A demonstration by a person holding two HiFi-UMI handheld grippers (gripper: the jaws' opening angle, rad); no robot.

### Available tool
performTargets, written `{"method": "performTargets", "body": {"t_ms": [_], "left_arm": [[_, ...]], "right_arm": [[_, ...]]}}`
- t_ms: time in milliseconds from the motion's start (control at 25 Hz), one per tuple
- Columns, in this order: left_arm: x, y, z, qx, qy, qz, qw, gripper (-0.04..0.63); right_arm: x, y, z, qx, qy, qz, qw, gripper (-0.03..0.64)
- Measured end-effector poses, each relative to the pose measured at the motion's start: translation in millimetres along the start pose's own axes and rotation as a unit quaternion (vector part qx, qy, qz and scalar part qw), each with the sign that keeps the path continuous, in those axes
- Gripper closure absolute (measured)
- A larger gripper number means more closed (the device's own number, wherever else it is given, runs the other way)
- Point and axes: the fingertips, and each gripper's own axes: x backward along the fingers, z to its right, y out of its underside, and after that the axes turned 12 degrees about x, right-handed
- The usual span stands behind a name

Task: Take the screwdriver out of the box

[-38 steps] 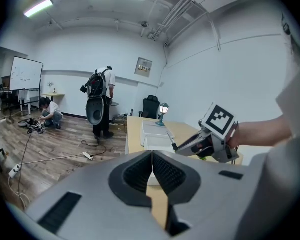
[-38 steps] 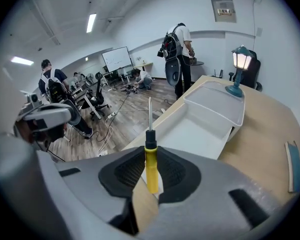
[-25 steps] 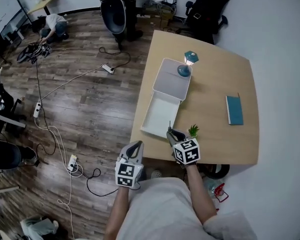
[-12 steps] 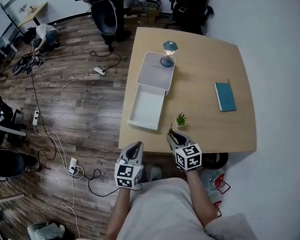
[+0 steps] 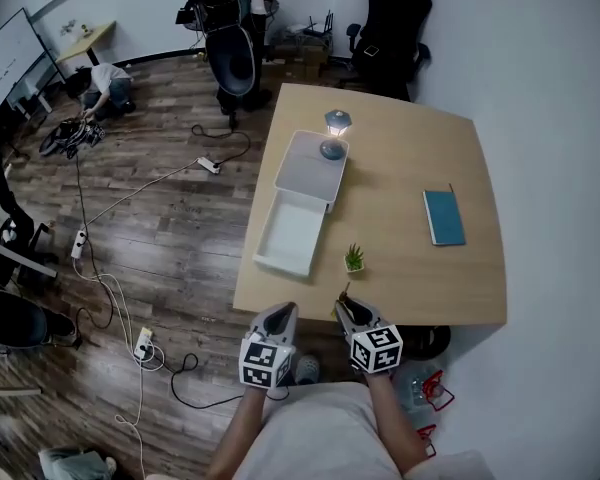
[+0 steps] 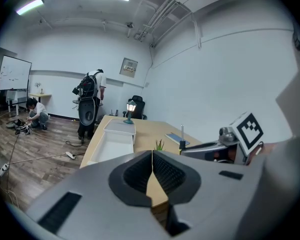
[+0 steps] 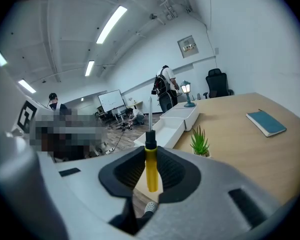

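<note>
My right gripper [image 7: 151, 156] is shut on the screwdriver [image 7: 151, 166]. Its yellow handle sits between the pads and its metal shaft points up and away. In the head view this gripper [image 5: 363, 325] hovers at the table's near edge, the screwdriver [image 5: 346, 298] sticking out ahead of it. The white box [image 5: 290, 233] lies open on the table's left side, well ahead of both grippers, and it looks empty. Just off the near edge, my left gripper [image 5: 271, 340] is shut with nothing in it [image 6: 152, 156].
A white lid or tray [image 5: 315, 163] lies behind the box, with a small lamp [image 5: 337, 123] beyond it. A small potted plant [image 5: 354, 258] stands near the right gripper. A blue book [image 5: 443, 216] lies at the right. Cables cross the wooden floor [image 5: 130, 228]. People stand far off.
Both grippers have drawn back from the box and the plant to the table's near edge. The screwdriver stays in the right gripper, and the table now lies farther ahead.
</note>
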Motion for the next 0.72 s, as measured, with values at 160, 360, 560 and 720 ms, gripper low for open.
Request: {"method": "performTargets", "body": {"t_ms": [160,360,560,720], "left_arm": [[7.1,3.2,15.3,-0.005,0.009,0.003,0.9999,0.589],[20.8,8.8,28.1,0.003,0.024,0.026,0.9994,0.589],[25.8,15.6,27.5,-0.007,0.031,0.025,0.9992,0.589],[22.7,14.7,27.2,-0.01,0.027,0.03,0.9992,0.589]], "right_arm": [[13.7,-0.5,-2.7,-0.012,0.006,0.017,1.0,0.537],[28.8,-8.9,-5.3,-0.015,0.006,0.056,0.998,0.537],[40.3,-16.8,-3.8,-0.022,0.017,0.103,0.994,0.538],[43.3,-11.7,-15.3,-0.031,0.005,0.109,0.994,0.538]]}}
